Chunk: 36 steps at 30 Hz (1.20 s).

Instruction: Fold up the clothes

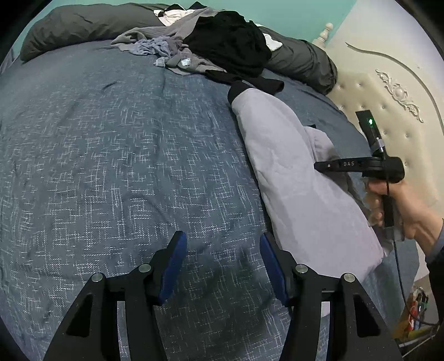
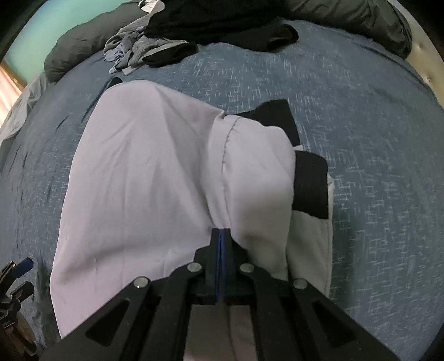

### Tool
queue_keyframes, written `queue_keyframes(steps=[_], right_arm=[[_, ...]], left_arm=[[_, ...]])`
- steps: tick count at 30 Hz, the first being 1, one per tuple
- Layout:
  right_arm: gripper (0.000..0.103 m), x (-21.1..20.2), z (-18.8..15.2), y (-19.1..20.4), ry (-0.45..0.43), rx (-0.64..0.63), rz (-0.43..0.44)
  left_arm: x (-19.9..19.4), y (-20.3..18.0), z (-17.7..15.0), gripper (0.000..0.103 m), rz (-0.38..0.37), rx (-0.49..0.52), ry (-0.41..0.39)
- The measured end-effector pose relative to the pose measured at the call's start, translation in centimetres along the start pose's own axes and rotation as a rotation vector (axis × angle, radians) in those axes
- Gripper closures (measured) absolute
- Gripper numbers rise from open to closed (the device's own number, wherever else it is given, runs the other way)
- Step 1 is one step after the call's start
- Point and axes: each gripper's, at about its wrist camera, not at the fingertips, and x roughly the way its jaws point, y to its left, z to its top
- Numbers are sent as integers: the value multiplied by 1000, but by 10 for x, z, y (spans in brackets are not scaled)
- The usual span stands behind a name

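Note:
A pale lilac garment (image 1: 288, 172) (image 2: 144, 172) with black cuffs (image 2: 310, 186) lies partly lifted on the blue bedspread (image 1: 111, 152). My right gripper (image 2: 221, 232) is shut on a fold of it near a seam, and the cloth drapes away from the jaws on both sides. In the left wrist view, the right gripper (image 1: 319, 165) is held by a hand at the right, above the garment. My left gripper (image 1: 222, 241) hangs open over bare bedspread just left of the garment, with nothing between its blue pads. It also shows at the lower left edge of the right wrist view (image 2: 22, 277).
A heap of black, grey and blue clothes (image 1: 227, 41) (image 2: 172, 33) lies at the far side of the bed against dark grey pillows (image 1: 83, 25). A cream tufted headboard (image 1: 388, 83) rises on the right. Coloured clutter (image 1: 416, 305) sits on the floor beyond the bed edge.

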Motion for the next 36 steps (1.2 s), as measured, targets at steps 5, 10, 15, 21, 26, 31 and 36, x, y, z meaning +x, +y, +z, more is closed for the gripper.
queue_keyframes(steps=[5,10,15,21,26,31,36], right_arm=[[103,-34,15,19,-108,-2,54],[103,-13,32,64,-69,-85,61],[103,31,34,73,28,-108,14],[103,-27,18,78,-53,-112,52],[103,-65,-44,89,-66,-131,135],[103,-39,-80,93,-5,-95,130],[103,-47,-87,83,-32,-29,142]], left_arm=[[-2,5,2,44,-8,-19,-1],[-7,5,3,44,-14,-23,-5],[-7,6,1,44,-17,-22,5],[-14,8,-5,44,-21,-42,-7],[-20,0,-12,44,-28,-33,-6],[-29,-12,-19,44,-43,-21,-2],[-45,-20,-26,44,-40,-5,-6]])
